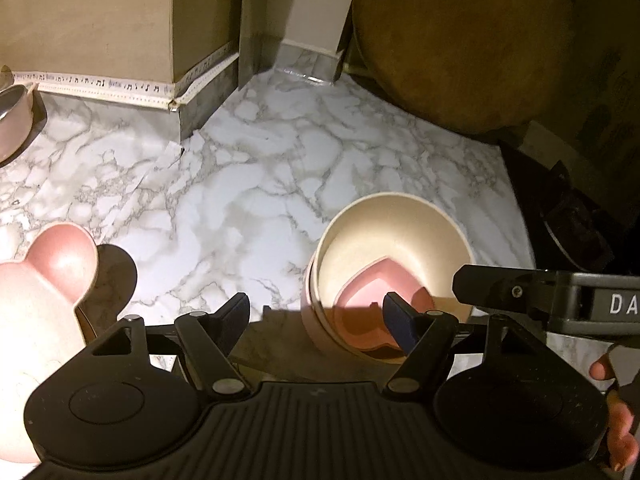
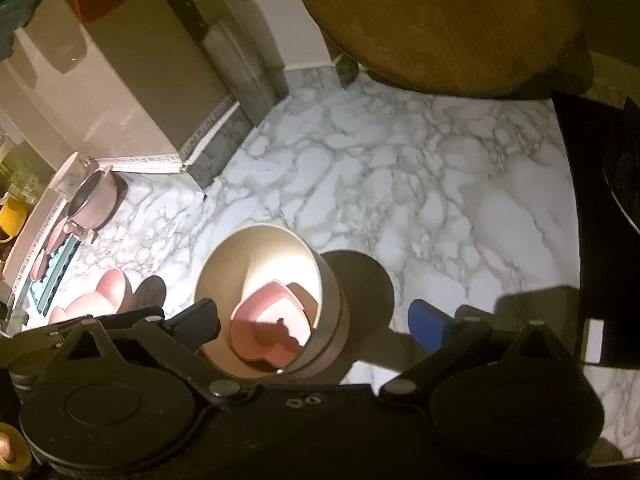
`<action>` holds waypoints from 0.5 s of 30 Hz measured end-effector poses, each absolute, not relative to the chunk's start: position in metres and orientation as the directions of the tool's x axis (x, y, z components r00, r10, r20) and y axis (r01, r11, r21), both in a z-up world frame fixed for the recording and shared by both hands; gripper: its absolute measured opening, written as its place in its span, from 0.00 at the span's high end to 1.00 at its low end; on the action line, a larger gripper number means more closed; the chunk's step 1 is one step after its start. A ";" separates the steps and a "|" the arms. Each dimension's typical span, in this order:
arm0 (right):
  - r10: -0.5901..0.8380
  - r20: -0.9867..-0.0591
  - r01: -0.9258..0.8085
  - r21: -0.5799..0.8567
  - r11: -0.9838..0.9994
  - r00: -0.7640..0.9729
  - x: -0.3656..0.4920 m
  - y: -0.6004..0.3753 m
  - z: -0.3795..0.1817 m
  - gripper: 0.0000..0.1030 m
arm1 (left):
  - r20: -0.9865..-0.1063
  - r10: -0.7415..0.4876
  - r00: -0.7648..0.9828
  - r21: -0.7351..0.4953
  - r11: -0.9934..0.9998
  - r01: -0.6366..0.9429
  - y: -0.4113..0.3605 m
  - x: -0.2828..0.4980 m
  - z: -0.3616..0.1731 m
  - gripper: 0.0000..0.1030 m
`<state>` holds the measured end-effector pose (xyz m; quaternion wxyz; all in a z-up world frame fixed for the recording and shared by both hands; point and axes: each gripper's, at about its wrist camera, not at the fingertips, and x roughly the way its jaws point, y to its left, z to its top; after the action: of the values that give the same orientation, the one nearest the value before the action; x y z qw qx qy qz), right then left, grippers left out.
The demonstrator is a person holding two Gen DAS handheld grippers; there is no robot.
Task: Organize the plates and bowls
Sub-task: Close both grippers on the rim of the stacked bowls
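A cream bowl (image 1: 400, 232) (image 2: 256, 256) stands on the marble counter (image 1: 248, 184) with a pink heart-shaped dish (image 1: 372, 292) (image 2: 268, 308) inside it; it seems nested in a second, pinkish bowl (image 1: 310, 320). My left gripper (image 1: 320, 316) is open, straddling the bowl's near wall with one fingertip over the inside and touching nothing. My right gripper (image 2: 314, 324) stands wide open around the bowl, its blue pad (image 2: 428, 328) well clear of the wall. A pink bear-shaped plate (image 1: 40, 292) (image 2: 104, 296) lies to the left.
A round wooden board (image 1: 460, 40) (image 2: 440, 20) leans at the back. A pink pot (image 1: 12, 116) (image 2: 96, 200) sits far left by a beige wall corner (image 1: 176, 80). A black hob (image 2: 600, 220) borders the counter's right side. A person's fingers (image 1: 616, 400) show at the right edge.
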<state>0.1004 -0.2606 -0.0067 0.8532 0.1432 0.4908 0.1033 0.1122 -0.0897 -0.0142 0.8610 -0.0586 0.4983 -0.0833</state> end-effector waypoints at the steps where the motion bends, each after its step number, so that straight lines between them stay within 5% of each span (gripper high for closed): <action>1: 0.315 -0.811 -0.030 0.346 0.938 0.493 0.100 -0.260 -0.008 0.01 | -0.851 -0.196 0.487 -0.180 0.980 0.080 -0.090 0.113 -0.017 0.29; 15: 0.272 -0.862 0.058 0.327 0.943 0.428 0.113 -0.257 -0.044 0.12 | -0.885 -0.152 0.440 -0.159 0.987 0.021 -0.098 0.126 -0.048 0.29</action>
<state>0.1131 -0.2569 -0.0439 0.8305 0.1555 0.5309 0.0646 0.1258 -0.0983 -0.0480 0.8462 -0.0619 0.5268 -0.0510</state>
